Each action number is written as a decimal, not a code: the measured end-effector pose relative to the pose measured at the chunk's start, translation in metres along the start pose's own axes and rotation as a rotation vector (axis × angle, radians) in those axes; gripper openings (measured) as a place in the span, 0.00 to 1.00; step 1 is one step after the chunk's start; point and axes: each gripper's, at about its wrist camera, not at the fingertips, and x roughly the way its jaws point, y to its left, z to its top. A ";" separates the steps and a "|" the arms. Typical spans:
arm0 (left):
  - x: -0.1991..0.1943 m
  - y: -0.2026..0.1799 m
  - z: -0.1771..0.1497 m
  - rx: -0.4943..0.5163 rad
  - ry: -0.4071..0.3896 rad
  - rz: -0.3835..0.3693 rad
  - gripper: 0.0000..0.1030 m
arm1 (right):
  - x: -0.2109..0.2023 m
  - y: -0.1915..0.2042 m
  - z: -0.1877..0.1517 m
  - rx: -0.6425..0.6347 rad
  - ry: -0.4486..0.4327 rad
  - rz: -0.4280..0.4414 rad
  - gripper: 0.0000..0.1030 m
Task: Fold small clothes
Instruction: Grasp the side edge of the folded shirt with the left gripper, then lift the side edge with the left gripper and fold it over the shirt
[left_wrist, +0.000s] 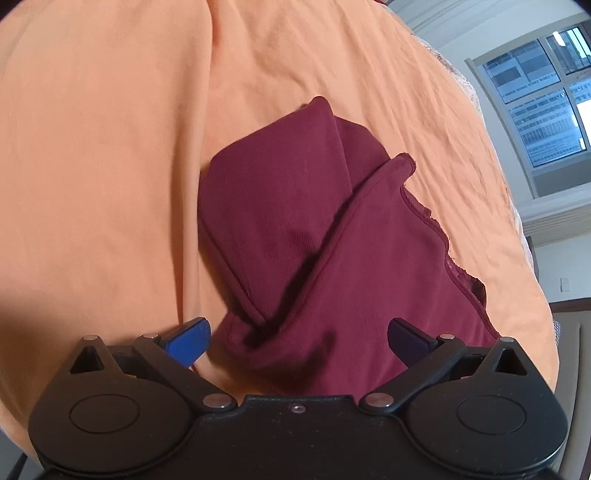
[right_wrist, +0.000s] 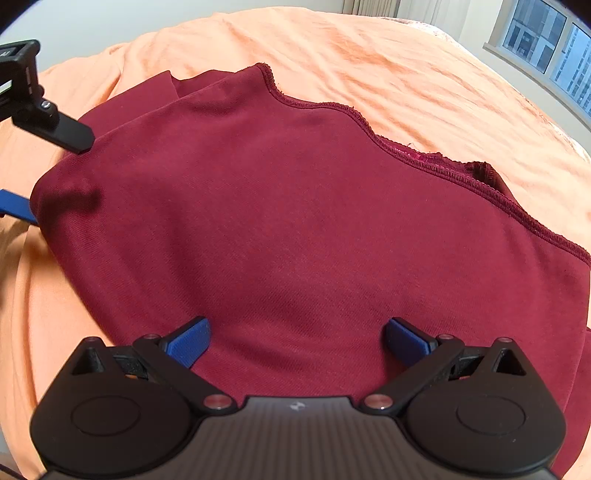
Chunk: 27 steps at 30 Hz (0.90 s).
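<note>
Garment (left_wrist: 314, 236) lies folded lengthwise, pointing away.

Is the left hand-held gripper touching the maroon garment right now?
Cannot tell. The right wrist view shows the left hand-held gripper open, its fingers straddling the maroon garment corner. Neither view plainly shows contact or a gap.

An orange sheet (left_wrist: 110, 147) covers the bed, creased in long shallow folds and lit evenly by daylight. To the right a window (left_wrist: 539, 99) with pale frames looks onto tall buildings; a white sill (left_wrist: 561, 218) runs beneath it. The wall (left_wrist: 554, 269) beside it is white and carries a small switch plate (left_wrist: 564, 284). In the right wrist view a plain pale wall (right_wrist: 110, 22) rises behind the bed.
</note>
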 end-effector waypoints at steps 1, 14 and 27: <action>0.003 0.001 0.002 0.004 0.002 -0.002 0.99 | 0.000 0.000 -0.001 0.001 -0.001 0.001 1.00; 0.009 0.002 0.013 0.035 -0.029 0.065 0.41 | -0.001 0.002 0.000 0.007 0.005 -0.013 1.00; 0.018 -0.002 0.019 0.051 0.009 0.069 0.30 | 0.000 0.001 -0.001 0.076 0.063 -0.031 1.00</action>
